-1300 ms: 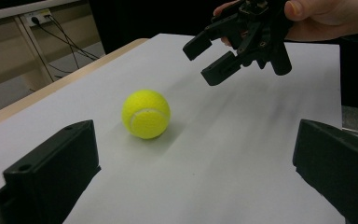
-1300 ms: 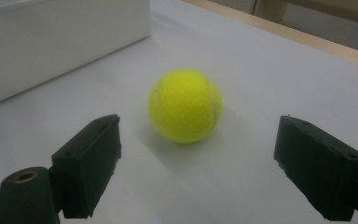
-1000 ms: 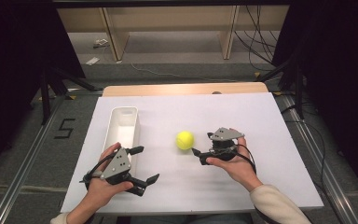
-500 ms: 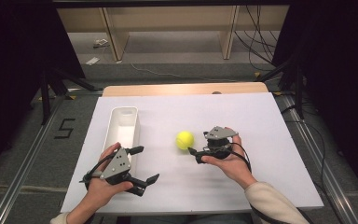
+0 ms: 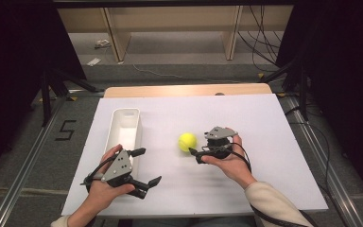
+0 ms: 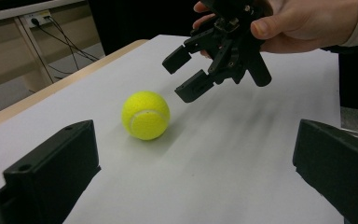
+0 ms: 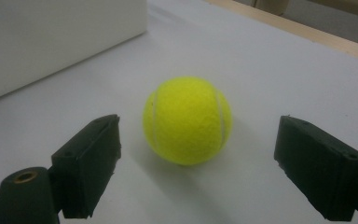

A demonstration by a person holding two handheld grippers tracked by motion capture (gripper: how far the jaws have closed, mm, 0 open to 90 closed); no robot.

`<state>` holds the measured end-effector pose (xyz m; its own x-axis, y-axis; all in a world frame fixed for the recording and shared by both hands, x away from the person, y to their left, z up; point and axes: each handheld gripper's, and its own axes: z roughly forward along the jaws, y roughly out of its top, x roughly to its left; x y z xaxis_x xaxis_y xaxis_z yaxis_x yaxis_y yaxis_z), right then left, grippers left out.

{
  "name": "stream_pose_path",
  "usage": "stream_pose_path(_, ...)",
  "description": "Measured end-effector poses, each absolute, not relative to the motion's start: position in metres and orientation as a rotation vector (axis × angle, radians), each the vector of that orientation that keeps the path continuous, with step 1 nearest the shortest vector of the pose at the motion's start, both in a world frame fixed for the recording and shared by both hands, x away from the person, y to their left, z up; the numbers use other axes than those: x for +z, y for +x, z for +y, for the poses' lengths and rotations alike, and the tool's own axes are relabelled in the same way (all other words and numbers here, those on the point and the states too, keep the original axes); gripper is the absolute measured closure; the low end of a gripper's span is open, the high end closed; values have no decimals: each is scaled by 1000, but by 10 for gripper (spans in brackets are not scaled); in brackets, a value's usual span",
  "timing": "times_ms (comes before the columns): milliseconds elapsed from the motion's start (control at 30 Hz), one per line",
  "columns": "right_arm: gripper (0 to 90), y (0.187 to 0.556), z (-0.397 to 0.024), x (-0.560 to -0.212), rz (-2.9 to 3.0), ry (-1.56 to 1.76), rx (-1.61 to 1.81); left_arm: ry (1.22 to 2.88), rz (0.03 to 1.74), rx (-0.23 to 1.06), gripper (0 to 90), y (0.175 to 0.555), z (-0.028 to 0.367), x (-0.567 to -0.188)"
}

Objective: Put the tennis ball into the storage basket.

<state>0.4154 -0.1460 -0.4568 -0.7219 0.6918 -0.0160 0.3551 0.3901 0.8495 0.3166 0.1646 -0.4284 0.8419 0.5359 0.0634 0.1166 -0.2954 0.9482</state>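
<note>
Right gripper view puts the tennis ball (image 7: 188, 120) on the white surface (image 7: 270, 70) straight ahead of your right hand-held gripper (image 7: 196, 172), its jaws spread wide to either side and touching nothing. From the high view, the ball (image 5: 187, 141) lies just beside that gripper (image 5: 199, 153), with the white bin (image 5: 124, 130) to its left. Your left hand-held gripper (image 5: 146, 168) rests near the bin, jaws apart and empty.
</note>
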Motion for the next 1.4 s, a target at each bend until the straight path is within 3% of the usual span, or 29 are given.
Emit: stream_pose_path(1400, 148, 440, -114, -476, 2341, 914, 1198, 1850, 489, 445, 0, 316, 165, -428)
